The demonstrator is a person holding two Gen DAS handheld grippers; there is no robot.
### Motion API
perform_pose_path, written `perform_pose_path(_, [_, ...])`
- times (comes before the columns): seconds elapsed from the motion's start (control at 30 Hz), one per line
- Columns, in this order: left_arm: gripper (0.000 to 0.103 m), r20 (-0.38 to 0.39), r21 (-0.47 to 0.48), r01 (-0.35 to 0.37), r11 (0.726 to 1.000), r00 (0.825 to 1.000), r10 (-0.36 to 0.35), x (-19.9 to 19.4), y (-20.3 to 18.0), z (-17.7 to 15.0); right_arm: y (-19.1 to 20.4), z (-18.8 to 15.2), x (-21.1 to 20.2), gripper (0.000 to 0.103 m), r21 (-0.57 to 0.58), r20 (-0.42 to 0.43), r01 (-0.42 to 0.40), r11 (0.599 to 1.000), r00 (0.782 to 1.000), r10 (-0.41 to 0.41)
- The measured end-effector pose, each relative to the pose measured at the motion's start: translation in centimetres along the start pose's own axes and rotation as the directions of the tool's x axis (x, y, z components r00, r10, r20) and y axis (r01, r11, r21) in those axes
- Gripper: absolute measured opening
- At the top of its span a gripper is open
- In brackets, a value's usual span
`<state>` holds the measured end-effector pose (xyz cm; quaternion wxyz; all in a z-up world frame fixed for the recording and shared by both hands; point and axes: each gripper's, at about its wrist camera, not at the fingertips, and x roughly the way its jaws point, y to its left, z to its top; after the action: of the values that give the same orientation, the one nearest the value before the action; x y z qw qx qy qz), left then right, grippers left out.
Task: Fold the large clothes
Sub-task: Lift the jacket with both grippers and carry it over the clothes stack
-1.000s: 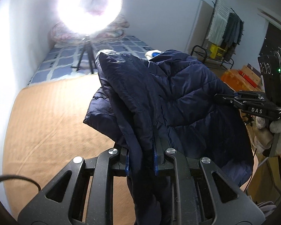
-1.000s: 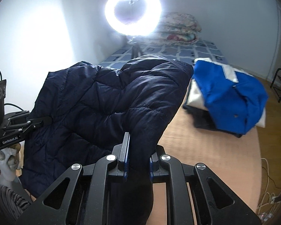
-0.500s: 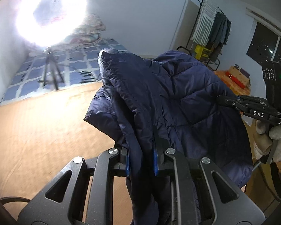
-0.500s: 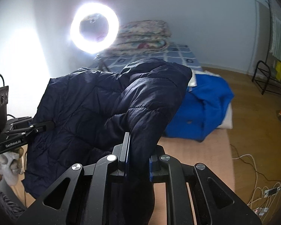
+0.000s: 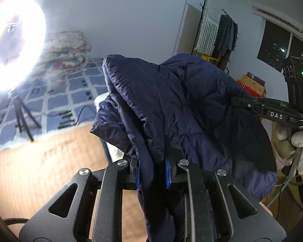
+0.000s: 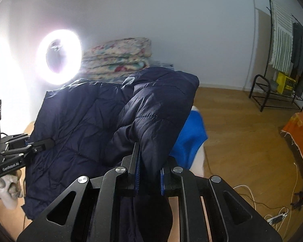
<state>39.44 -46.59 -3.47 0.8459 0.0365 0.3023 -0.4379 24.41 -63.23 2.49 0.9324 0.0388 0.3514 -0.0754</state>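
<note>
A dark navy quilted jacket [image 5: 171,104] hangs in the air between my two grippers, above the tan bed surface [image 5: 40,161]. My left gripper [image 5: 152,171] is shut on a bunched fold of it, blue pads pressing the fabric. My right gripper [image 6: 149,173] is likewise shut on the jacket [image 6: 91,125] at its other end. The right gripper [image 5: 240,101] also shows at the right of the left wrist view, clamped on the jacket's far edge and held by a white-gloved hand [image 5: 301,151]. The left gripper [image 6: 48,143] shows at the left of the right wrist view.
A bright ring light on a tripod [image 5: 14,46] stands on the bed. Folded floral quilts [image 6: 119,54] lie by the wall. A blue and white garment [image 6: 189,139] lies under the jacket. A clothes rack [image 6: 282,60], an orange cloth [image 6: 301,133] and floor cables [image 6: 272,215] are to the right.
Both grippers swung sideways with the jacket held between them. The ring light slid left in both views, the blue garment is now mostly hidden, and the wood floor and rack came into sight.
</note>
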Motion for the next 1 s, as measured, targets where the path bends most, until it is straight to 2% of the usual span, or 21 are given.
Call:
perform_pose_path(0.27, [0.015,0.032,0.011,-0.005,1.000,0.999,0.004,5.1,-0.8,4.9,-3.1,3.8,3.0,0.012,0.004,0.021,0.049,0.999,0.999,-0.049])
perform_pose_path(0.53, [0.015,0.045,0.000,-0.029,1.000,0.999,0.029,10.7,-0.7,8.1,-6.3,6.4,7.3,0.012,0.008,0.035,0.075,0.997,0.997,-0.076])
perform_pose_path(0.77, [0.015,-0.003,0.004,-0.067,0.998,0.998,0.067,15.4,0.3,7.4,-8.2,5.6,12.2,0.012,0.031,-0.004,0.076,0.997,0.997,-0.076])
perform_pose_path(1.0, [0.015,-0.023,-0.001,-0.088,0.996,0.996,0.088,16.8,1.7,5.9,-9.1,4.4,15.2,0.012,0.029,-0.053,0.096,0.995,0.994,-0.094])
